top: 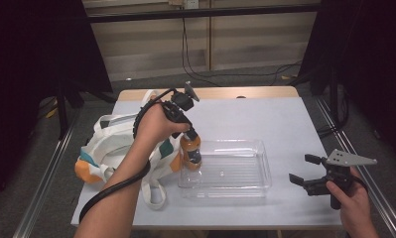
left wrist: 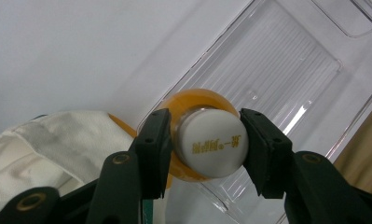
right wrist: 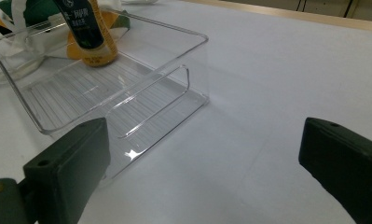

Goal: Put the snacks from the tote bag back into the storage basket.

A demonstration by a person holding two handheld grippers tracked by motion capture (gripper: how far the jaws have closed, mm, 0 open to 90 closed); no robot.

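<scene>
An orange drink bottle (top: pixel 190 148) with a dark label stands upright in the left end of a clear plastic tray (top: pixel 265 168). My left gripper (top: pixel 189 133) comes down on it from above. Its jaws flank the white cap (left wrist: pixel 211 142), the left pad a sliver off it, so the grip looks loose. In the right gripper view the bottle (right wrist: pixel 88 32) rises from the tray's far corner (right wrist: pixel 127 107). My right gripper (top: pixel 300 168) rests low at the table's right front, open and holding nothing, and points at the tray.
A white cloth bag (top: pixel 111 144) with orange and teal patches lies slumped left of the tray, touching it. The table (top: pixel 285 119) is pale grey with a wooden far edge. Dark stands and cables sit on the floor around it.
</scene>
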